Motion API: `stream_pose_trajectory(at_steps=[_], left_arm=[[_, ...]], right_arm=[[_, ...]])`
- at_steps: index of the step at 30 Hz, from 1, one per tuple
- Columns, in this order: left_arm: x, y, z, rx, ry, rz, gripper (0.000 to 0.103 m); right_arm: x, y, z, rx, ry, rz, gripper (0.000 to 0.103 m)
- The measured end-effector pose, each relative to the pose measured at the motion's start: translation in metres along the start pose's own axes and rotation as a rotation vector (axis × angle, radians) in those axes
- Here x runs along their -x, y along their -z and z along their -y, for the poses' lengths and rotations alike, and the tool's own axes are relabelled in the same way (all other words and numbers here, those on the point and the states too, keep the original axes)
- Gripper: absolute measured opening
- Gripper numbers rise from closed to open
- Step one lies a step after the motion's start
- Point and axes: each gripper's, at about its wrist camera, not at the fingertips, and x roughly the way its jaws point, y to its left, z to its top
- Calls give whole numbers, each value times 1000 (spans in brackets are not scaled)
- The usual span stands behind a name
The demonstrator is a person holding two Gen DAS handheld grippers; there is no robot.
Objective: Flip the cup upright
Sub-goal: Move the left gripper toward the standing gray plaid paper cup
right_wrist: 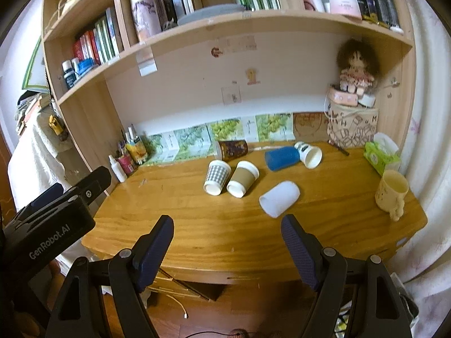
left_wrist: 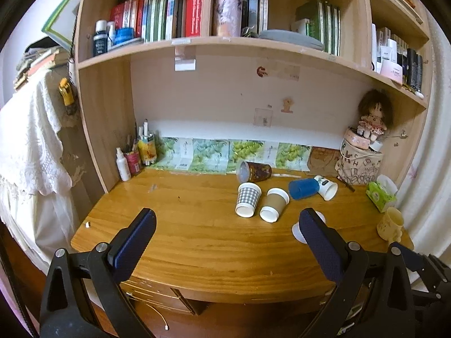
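Several cups lie on their sides on the wooden desk (left_wrist: 197,225): a checked paper cup (left_wrist: 247,198), a brown-sleeved paper cup (left_wrist: 274,204), a dark patterned cup (left_wrist: 254,171), a blue cup (left_wrist: 304,188), a white printed cup (left_wrist: 326,187) and a plain white cup (right_wrist: 279,198). In the left wrist view the white cup (left_wrist: 298,229) is partly hidden behind my finger. A cream mug (right_wrist: 391,189) stands upright at the right. My left gripper (left_wrist: 227,219) and right gripper (right_wrist: 227,225) are open and empty over the desk's front edge, short of the cups.
A green tissue pack (right_wrist: 379,156), a patterned box with a doll (right_wrist: 355,64) on top stand at the back right. Bottles and pen holders (right_wrist: 129,155) crowd the back left corner. Bookshelves hang above. The left gripper's body (right_wrist: 53,219) shows at the left.
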Motion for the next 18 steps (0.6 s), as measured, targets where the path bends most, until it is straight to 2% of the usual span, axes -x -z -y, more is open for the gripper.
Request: stream_pose_trajectory(at_steps=[7, 14, 18], left_arm=[[-19, 3, -15, -16, 37, -72, 102], [-37, 2, -23, -5, 72, -135, 101], [-49, -4, -28, 5, 53, -160, 101]], right_arm=[[-20, 9, -11, -52, -11, -90, 79], [-33, 8, -15, -98, -24, -126, 79], [-45, 3, -12, -108, -40, -144, 79]])
